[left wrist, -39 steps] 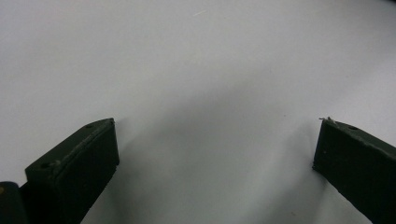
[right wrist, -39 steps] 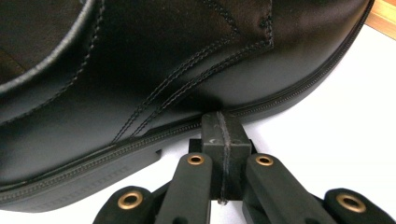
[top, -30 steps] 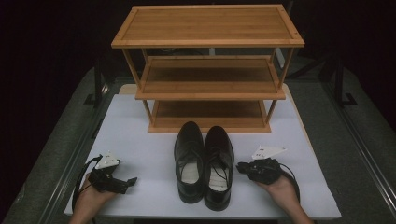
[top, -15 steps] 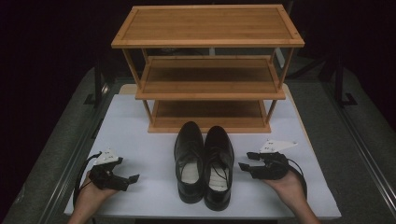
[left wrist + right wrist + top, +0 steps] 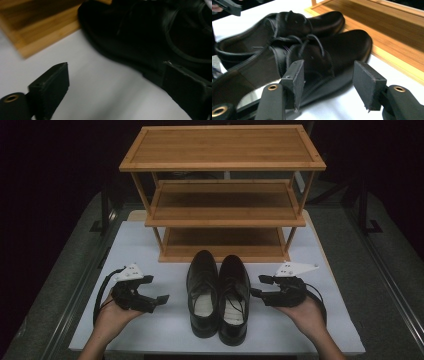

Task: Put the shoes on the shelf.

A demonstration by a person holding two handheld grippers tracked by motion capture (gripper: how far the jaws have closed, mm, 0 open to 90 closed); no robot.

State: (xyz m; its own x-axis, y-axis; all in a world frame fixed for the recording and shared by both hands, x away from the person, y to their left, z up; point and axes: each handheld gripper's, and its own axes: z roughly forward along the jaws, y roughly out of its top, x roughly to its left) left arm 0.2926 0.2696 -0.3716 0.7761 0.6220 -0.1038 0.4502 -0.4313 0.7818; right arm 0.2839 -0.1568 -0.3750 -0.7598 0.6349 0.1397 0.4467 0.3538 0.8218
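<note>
Shoes: I see the black lace-up pair (image 5: 218,297) on the counter (image 5: 160,330) — toes just before the bamboo shoe rack (image 5: 222,195).
Left hand-held gripper (image 5: 156,290): jaws apart, just been closing, empty.
Right hand-held gripper (image 5: 260,286): jaws apart — nothing held, beside the shoes.

Black shoe (image 5: 150,37) beside wood shelf (image 5: 37,27), white table (image 5: 105,90).

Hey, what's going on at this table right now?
A person sits at a white table with tongs in each hand, flanking a pair of black shoes that stands toes toward a three-tier wooden rack. The left tongs and right tongs both point inward at the shoes, open and holding nothing. The left tongs' jaws have just been closing a little and the right tongs' jaws opening, with nothing between them. The rack's shelves are bare.
</note>
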